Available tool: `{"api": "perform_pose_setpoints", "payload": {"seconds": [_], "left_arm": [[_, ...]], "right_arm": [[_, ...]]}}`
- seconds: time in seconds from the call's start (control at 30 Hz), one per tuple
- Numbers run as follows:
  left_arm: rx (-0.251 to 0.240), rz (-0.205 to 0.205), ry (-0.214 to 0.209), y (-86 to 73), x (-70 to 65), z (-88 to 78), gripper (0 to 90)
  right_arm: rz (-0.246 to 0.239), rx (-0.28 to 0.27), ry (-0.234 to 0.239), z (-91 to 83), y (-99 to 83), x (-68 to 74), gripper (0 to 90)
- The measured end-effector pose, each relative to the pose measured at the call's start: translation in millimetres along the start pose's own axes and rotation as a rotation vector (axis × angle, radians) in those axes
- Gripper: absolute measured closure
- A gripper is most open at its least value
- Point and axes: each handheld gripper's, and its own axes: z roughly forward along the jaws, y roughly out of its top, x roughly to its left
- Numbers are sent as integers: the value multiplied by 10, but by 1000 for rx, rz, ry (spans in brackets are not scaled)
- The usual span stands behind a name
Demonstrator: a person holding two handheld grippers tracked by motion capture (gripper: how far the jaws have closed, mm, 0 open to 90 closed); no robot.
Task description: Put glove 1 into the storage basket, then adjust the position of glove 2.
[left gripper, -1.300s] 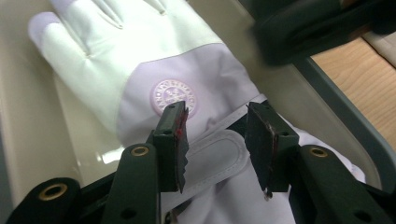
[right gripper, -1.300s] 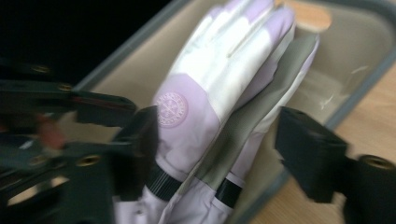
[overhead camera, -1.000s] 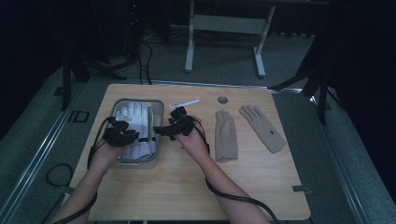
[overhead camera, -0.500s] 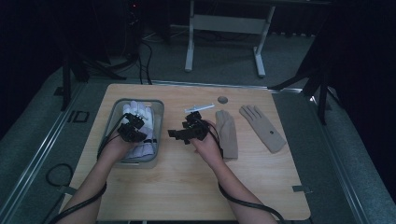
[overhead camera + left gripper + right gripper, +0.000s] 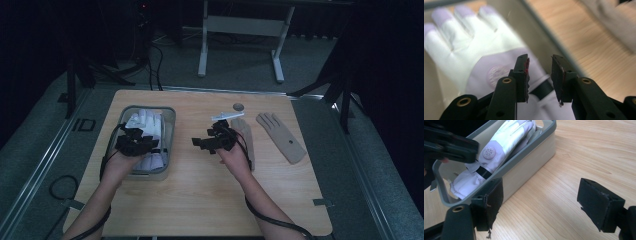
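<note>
Two tan gloves [image 5: 246, 140] at bench's three o'clock, long axes twelve-to-six; right gripper [image 5: 204, 143] nearer, fingers wide apart, empty; left gripper [image 5: 539, 75] fingers just opening, empty.

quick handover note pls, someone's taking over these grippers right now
Left gripper: over the grey bin, jaws just been opening, nothing between them; the white glove lies below in the bin.
Right gripper: open, empty, above bare table beside the bin.
Done: white gloves are in the bin.
Left: two tan gloves still on the table, one right by the right hand, the other farther right. Probably those go in the bin next.
A small white item and a dark round piece lie near the far edge.
</note>
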Motion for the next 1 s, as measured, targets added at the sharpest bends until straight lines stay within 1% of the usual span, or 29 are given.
{"api": "perform_pose_setpoints", "payload": {"seconds": [0.07, 0.1, 0.13, 0.17, 0.23, 0.3, 0.37, 0.4, 0.47, 0.53, 0.57, 0.6, 0.63, 0.67, 0.7, 0.73, 0.77, 0.8, 0.83, 0.87, 0.9, 0.93, 0.97, 1.0], "left_arm": [[-41, -4, -18, 20, -73, -56, 640], [-52, -1, -32, 32, -108, -73, 634], [-61, -3, -40, 45, -141, -81, 600], [-66, -6, -47, 57, -176, -81, 555], [-83, -5, -65, 72, -245, -69, 429], [-96, 7, -67, 74, -323, -43, 285], [-98, 31, -96, 77, -398, -11, 181], [-112, 41, -109, 73, -437, 3, 158], [-149, 45, -124, 67, -515, 23, 113], [-190, 49, -132, 65, -590, 35, 100], [-190, 49, -132, 65, -590, 35, 98], [-226, 58, -151, 63, -659, 49, 98], [-249, 73, -162, 62, -710, 62, 97], [-266, 100, -170, 57, -787, 84, 97], [-274, 116, -179, 49, -829, 99, 97], [-274, 116, -179, 49, -829, 99, 97], [-275, 142, -192, 28, -910, 138, 97], [-275, 142, -192, 28, -910, 138, 97], [-275, 154, -199, 12, -949, 162, 97], [-269, 163, -210, -4, -986, 189, 97], [-261, 181, -212, -43, -1060, 247, 97], [-261, 181, -212, -43, -1060, 247, 97], [-262, 194, -219, -66, -1092, 273, 97], [-256, 200, -223, -89, -1125, 301, 97]], "right_arm": [[-6, -1, -12, -54, -18, -27, 204], [-6, -3, -13, -78, -29, -46, 202], [-1, -6, -14, -100, -41, -70, 201], [6, -8, -16, -123, -53, -92, 201], [15, -13, -17, -166, -82, -139, 199], [18, -22, -25, -219, -120, -193, 197], [24, -29, -30, -271, -151, -245, 195], [28, -33, -34, -291, -160, -264, 195], [29, -40, -41, -353, -183, -318, 189], [23, -46, -56, -399, -200, -359, 188], [23, -46, -56, -399, -200, -359, 188], [18, -46, -63, -422, -210, -387, 185], [16, -47, -73, -459, -233, -440, 175], [22, -56, -87, -507, -265, -505, 169], [28, -61, -84, -530, -278, -538, 168], [28, -61, -84, -530, -278, -538, 168], [29, -80, -98, -575, -309, -597, 168], [29, -80, -98, -575, -309, -597, 168], [28, -73, -93, -599, -332, -652, 147], [28, -73, -93, -599, -332, -652, 147], [21, -81, -115, -615, -354, -691, 137], [21, -81, -115, -615, -354, -691, 137], [20, -78, -123, -621, -365, -708, 131], [13, -83, -139, -627, -378, -725, 134]]}}
